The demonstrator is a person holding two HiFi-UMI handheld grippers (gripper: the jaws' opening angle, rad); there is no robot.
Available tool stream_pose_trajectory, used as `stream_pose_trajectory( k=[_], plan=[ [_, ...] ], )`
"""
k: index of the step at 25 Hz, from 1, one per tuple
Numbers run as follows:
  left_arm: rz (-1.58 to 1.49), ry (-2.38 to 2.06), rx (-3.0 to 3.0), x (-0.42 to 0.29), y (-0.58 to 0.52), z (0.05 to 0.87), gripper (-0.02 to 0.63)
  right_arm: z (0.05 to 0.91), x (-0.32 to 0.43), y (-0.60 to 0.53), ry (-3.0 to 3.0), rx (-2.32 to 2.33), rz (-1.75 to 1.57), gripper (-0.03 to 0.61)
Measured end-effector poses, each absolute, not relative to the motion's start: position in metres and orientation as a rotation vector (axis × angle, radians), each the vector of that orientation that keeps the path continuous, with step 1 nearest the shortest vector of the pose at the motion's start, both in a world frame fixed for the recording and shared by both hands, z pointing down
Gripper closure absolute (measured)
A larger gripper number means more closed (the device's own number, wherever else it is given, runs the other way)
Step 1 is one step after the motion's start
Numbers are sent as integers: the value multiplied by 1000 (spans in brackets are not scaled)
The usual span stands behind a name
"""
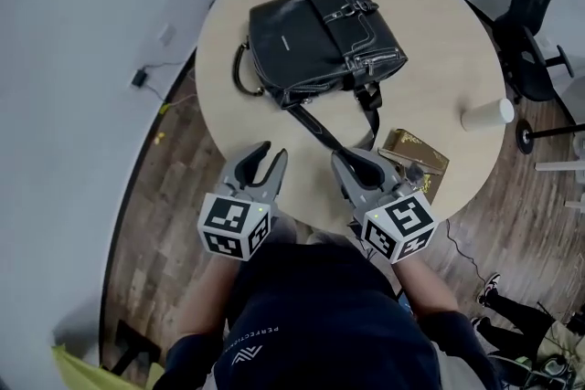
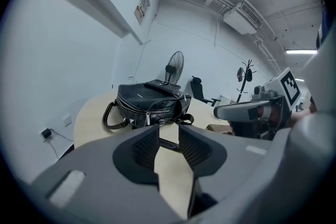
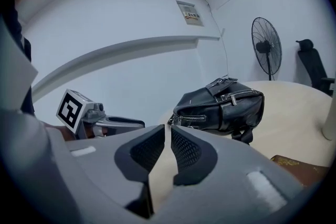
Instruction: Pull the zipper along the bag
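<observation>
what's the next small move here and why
Probably move the left gripper and right gripper forward to the bag: both hang over the table's near edge, jaws apart and empty, the bag untouched farther in.

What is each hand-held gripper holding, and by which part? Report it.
Nothing. The left hand-held gripper and right hand-held gripper are both open, empty, short of the bag.

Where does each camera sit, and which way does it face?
Head view: on the person's head, looking steeply down at the round table and black bag; the left tool, right tool and torso show.
Left gripper view: on the left tool, looking along its jaws at the bag; right tool alongside.
Right gripper view: same from the right tool; left tool alongside.
All three share the bag.
</observation>
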State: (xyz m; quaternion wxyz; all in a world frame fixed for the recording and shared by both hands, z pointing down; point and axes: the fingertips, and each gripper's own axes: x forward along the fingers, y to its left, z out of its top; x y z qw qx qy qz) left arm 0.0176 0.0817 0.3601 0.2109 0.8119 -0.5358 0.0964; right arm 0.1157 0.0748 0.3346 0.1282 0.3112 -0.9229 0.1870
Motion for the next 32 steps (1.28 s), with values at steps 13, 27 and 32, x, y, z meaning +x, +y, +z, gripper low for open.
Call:
stream_pose_trajectory(
  k=[13, 27, 32],
  plan=[
    [386, -1229, 2366, 9, 34, 388, 492, 347, 101, 43, -2558, 1177, 579, 526],
    [511, -1457, 2348, 15, -15, 404, 466, 362, 105, 27, -2509, 1202, 651, 518],
    [521, -1523, 2271, 15, -21, 410, 468, 367, 106, 19, -2538, 1134, 676, 520]
  ],
)
